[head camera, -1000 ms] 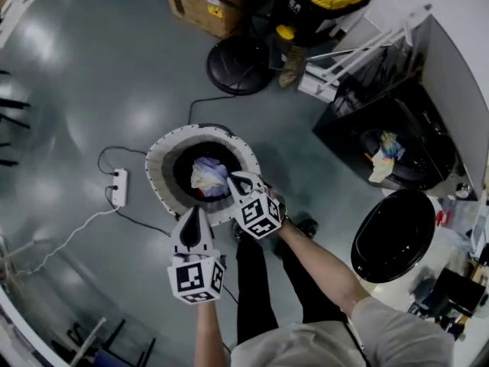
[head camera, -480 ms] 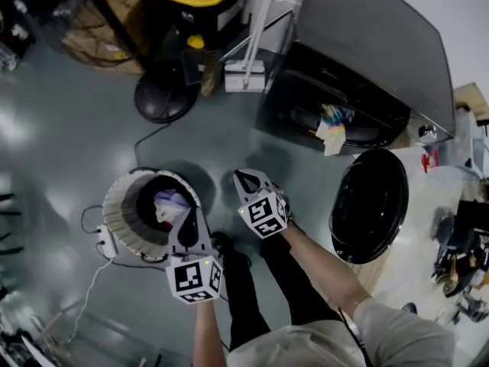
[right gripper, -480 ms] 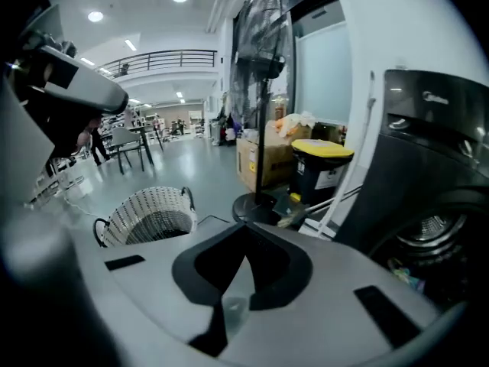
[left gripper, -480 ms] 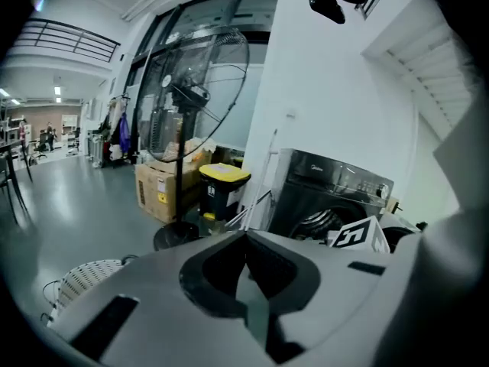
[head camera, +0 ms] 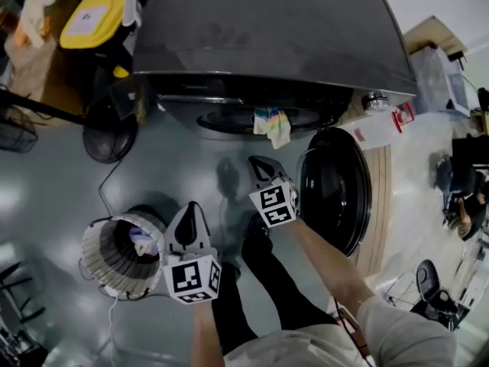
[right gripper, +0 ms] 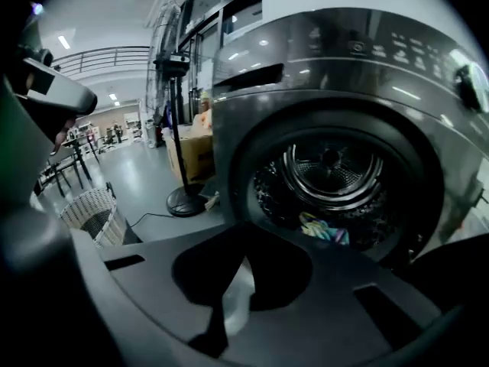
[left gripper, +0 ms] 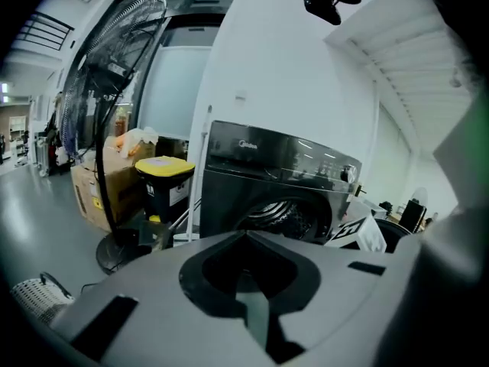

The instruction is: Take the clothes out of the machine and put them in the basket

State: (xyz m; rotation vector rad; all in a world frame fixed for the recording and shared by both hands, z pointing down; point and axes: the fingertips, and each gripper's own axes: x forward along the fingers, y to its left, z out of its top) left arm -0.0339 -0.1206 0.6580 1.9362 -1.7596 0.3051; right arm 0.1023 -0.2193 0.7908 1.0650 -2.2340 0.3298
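Observation:
The dark grey washing machine (head camera: 267, 37) stands at the top of the head view, its round door (head camera: 334, 189) swung open to the right. A colourful cloth (head camera: 273, 126) hangs out of the drum mouth, and it lies at the drum's lower lip (right gripper: 325, 228) in the right gripper view. The white wicker basket (head camera: 103, 254) sits lower left with clothes (head camera: 144, 241) in it. My left gripper (head camera: 191, 211) is shut and empty beside the basket's right rim. My right gripper (head camera: 258, 164) is shut and empty, pointing at the drum (right gripper: 334, 173) from a short way off.
A standing fan's round base (head camera: 107, 134) sits left of the machine. A yellow-lidded bin (head camera: 90, 17) and a cardboard box (left gripper: 95, 193) stand behind it. A cable (head camera: 107, 193) runs across the floor toward the basket. The person's legs (head camera: 260, 281) are below the grippers.
The head view has swung from the basket to the machine. Both grippers have left the basket mouth and moved toward the machine, jaws shut throughout. The basket now lies at lower left.

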